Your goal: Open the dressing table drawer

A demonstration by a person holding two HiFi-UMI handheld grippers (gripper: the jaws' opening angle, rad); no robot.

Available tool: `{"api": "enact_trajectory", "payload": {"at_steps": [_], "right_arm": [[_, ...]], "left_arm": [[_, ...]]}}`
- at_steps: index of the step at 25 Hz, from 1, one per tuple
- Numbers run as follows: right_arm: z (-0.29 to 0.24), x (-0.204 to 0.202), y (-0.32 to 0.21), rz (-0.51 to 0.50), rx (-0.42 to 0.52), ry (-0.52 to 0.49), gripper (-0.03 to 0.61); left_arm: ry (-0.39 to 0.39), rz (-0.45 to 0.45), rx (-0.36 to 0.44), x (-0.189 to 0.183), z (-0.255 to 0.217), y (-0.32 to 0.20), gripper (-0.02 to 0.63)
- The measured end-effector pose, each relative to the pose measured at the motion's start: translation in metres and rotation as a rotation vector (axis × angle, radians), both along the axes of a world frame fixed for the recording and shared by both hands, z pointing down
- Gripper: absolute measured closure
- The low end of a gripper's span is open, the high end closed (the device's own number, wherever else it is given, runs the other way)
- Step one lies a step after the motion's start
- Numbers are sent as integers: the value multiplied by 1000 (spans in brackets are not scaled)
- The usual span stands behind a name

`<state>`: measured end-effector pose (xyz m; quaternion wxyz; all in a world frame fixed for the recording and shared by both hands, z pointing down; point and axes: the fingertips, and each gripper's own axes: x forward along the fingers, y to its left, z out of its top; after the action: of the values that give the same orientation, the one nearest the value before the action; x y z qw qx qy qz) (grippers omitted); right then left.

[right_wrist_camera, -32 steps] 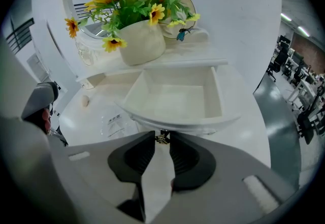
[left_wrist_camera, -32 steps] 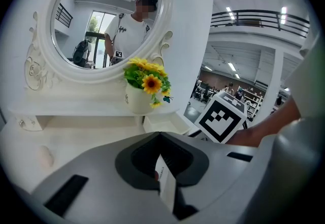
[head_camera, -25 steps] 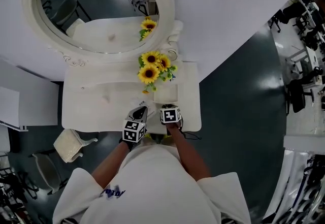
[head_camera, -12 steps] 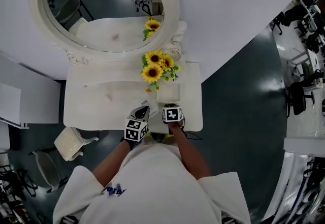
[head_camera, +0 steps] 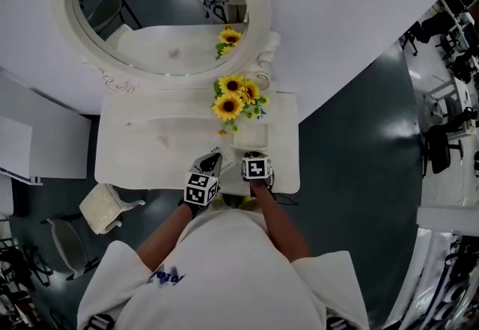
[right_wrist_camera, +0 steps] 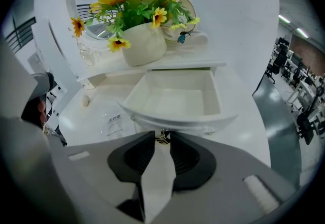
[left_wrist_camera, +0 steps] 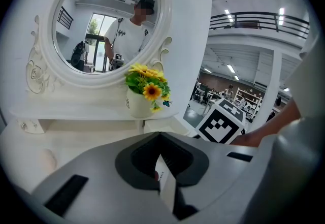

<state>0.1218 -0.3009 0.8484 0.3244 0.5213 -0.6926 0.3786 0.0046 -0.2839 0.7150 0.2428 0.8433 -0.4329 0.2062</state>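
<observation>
The drawer (right_wrist_camera: 203, 122) is already out. It stands open just in front of the flower vase (right_wrist_camera: 143, 42) on the table (right_wrist_camera: 249, 101), and its pale inside shows bare.

The right gripper (right_wrist_camera: 162, 135) sits at the drawer front, on the side away from the vase. Its 2 fingers are narrowed onto the small brass knob (right_wrist_camera: 163, 139) and hold it.

The left gripper (left_wrist_camera: 159, 136) hangs to the left of the vase, nearer the person. Its fingers are pressed together with nothing between them, and it plays no part in the pull.

The opening itself looks essentially done. What seems left is at most a last short draw away from the vase, if the drawer has any travel remaining, which cannot be told, and then letting go of the knob.
</observation>
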Motion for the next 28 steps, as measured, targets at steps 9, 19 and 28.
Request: {"api": "enact_trajectory", "payload": {"at_steps": [9, 19, 28], "right_arm": [[1, 1, 1, -12, 31, 19, 474], [-17, 4, 1, -9, 109, 10, 380], [-70, 1, 25, 89, 251, -74, 404]], "left_arm": [[11, -10, -2, -5, -4, 3, 604], [35, -21, 2, -15, -11, -1, 604], [71, 30, 49, -59, -26, 1, 604]]}}
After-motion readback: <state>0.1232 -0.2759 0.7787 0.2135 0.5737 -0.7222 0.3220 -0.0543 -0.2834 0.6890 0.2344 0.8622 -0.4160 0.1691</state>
